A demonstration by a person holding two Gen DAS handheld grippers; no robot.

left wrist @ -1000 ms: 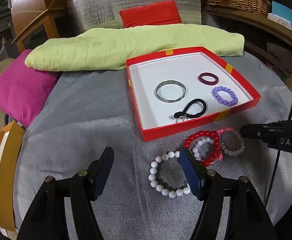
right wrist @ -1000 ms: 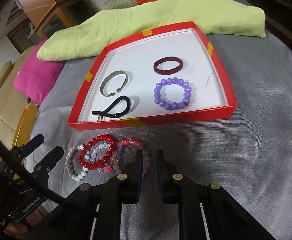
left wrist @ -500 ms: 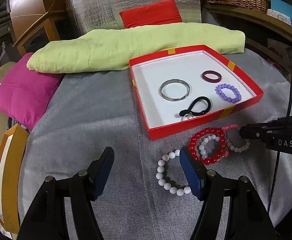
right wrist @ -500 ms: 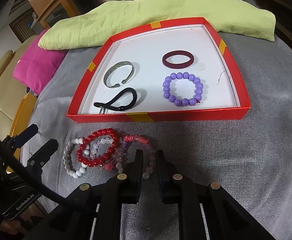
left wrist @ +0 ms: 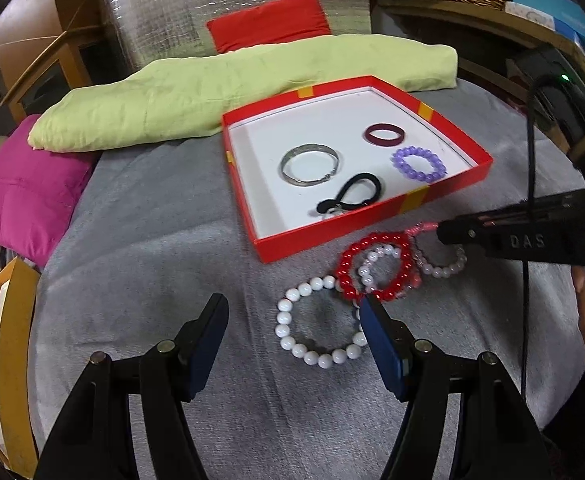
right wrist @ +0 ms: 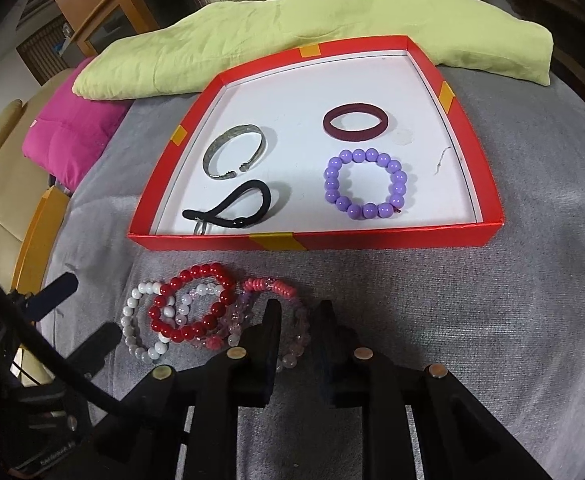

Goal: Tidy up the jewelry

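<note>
Right gripper [right wrist: 297, 312] has crept closer over the pale pink bracelet [right wrist: 292, 344], fingers narrowed, maybe straddling a strand, can't tell. Left gripper [left wrist: 292, 312] hangs wide open by the white bracelet [left wrist: 320, 320]. Four pieces sit in the box [right wrist: 372, 240]; four wait by its near edge.

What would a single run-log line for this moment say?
left gripper: open over white bead bracelet | right gripper: narrow, above pale pink bracelet | red tray: four pieces

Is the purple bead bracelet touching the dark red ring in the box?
Apart. The right wrist view shows a strip of white box floor between the purple bead bracelet and the dark red ring; the left wrist view shows that gap too.
</note>
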